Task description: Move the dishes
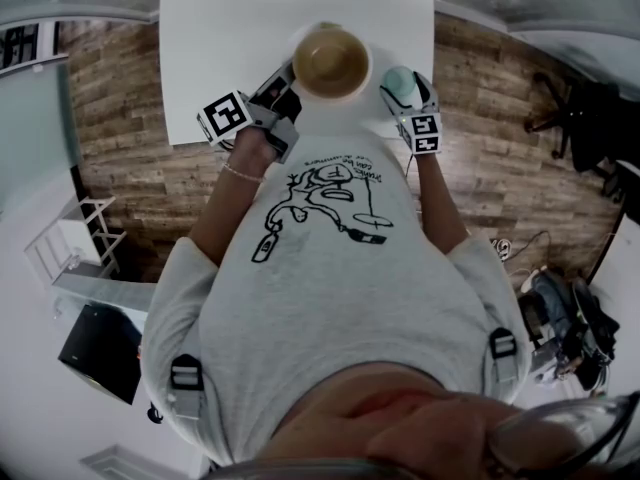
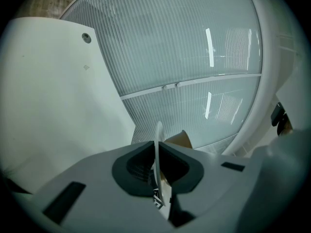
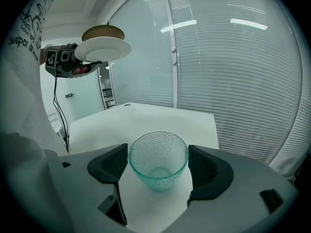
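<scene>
Twice over, found a dish in grip; judged therefore as the carrying step, with nothing set down at a new place.

On the left: inspected the left gripper (image 2: pixel 158 165) and found its jaws closed as far as they go, pinching the thin rim of a white plate (image 2: pixel 158 135) edge-on between the pads. Noted a brown bowl (image 1: pixel 330 60) riding on that plate. Placed plate and bowl in the air at the left, about the near edge of the white table (image 1: pixel 230 48), clear of its top and roughly level as seen from the right gripper view.

On the right: inspected the right gripper (image 3: pixel 158 168) and found its jaws set apart by the width of a green glass bowl (image 3: pixel 158 154), with both dark pads meeting the bowl's rim on either side. Read as a grip on the bowl. Placed the bowl by the table's near right corner, over the white top; could not tell whether raised or resting on it.

For the next move, judged as follows. Requires keeping the plate level, being held by one thin rim only and carrying a loose bowl liable to slide or tip. Requires steady pressure on the glass, smooth and tapered, so apt to slip through the pads. Calls for lowering each load flat onto its spot before easing either pair of jaws apart. Could not identify the destination from these views.
</scene>
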Tool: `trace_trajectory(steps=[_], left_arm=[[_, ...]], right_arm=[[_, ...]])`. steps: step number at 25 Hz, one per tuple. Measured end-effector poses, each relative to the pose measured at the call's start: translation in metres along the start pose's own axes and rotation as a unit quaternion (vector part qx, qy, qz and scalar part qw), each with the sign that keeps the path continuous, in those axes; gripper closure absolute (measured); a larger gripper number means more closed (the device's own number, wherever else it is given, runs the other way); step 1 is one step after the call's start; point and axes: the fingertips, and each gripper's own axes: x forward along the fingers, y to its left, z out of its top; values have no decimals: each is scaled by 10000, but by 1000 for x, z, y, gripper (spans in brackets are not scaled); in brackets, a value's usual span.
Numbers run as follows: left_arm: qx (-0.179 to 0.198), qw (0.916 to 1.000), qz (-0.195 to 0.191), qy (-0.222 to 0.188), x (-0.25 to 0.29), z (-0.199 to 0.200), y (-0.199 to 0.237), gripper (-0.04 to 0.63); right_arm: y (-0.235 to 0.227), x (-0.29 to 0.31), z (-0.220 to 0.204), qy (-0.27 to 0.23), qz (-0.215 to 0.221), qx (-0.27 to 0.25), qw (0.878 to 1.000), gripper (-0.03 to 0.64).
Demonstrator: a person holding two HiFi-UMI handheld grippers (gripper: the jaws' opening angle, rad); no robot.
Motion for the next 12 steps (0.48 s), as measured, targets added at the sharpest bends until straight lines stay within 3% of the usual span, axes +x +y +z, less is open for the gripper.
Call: trace_trajectory(steps=[12], left_arm=[[20,10000,-42,11,-3,-3,-2,577]], right_arm=[[3,-30,67,-673,58,-46,9977,238]])
